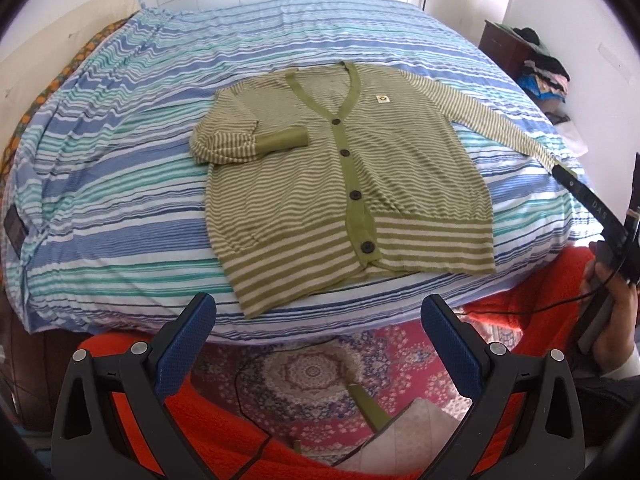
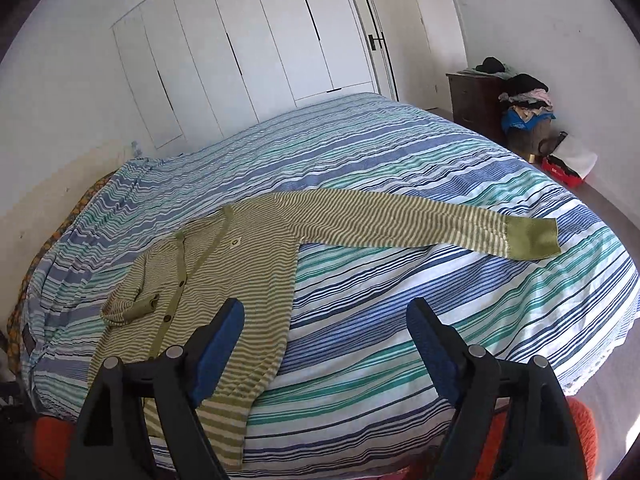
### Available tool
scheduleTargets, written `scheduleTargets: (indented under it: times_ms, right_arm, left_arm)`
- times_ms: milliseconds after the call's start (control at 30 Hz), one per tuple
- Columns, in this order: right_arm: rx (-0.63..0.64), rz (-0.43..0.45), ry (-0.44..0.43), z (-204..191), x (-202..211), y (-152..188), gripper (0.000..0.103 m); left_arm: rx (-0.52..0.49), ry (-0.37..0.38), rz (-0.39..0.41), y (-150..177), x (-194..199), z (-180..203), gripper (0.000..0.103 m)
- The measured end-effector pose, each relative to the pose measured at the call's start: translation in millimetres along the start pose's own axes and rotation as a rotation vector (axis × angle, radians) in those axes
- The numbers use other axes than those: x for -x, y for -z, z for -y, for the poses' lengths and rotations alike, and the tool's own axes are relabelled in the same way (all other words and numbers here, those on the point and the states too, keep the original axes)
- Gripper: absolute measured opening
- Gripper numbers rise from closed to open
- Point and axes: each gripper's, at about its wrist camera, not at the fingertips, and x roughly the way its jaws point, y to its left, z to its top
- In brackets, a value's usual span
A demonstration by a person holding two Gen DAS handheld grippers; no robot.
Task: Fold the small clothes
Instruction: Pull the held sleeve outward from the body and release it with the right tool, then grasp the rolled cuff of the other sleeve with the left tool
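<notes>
A green and cream striped cardigan (image 1: 344,168) lies flat, buttoned, on the striped bed (image 1: 120,184). Its left sleeve (image 1: 248,140) is folded in across the chest. Its right sleeve (image 2: 420,220) lies stretched out to the right, with the green cuff (image 2: 532,240) near the bed's side. My left gripper (image 1: 320,312) is open and empty, just before the bed's near edge, below the hem. My right gripper (image 2: 324,320) is open and empty above the cardigan's lower right side; in the left wrist view it (image 1: 580,188) shows at the far right by the cuff.
White wardrobe doors (image 2: 248,52) stand behind the bed. A dark dresser (image 2: 476,100) and a heap of clothes (image 2: 528,108) are at the right wall. A patterned rug (image 1: 312,372) and a cable lie on the floor below me. Red knit fabric (image 1: 224,432) is near my left gripper.
</notes>
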Motion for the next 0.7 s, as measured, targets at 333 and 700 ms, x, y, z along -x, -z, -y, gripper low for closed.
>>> scheduleTargets:
  times_ms: [333,700]
  right_arm:
    - [0.213,-0.135,-0.071,-58,-31,50,0.083]
    - [0.211,-0.144,-0.098,-59,-30,55,0.083]
  left_arm:
    - [0.052,-0.014,0.011,22,9,-17,0.102]
    - [0.131,0.029,-0.01,16,-3,-36,0.102]
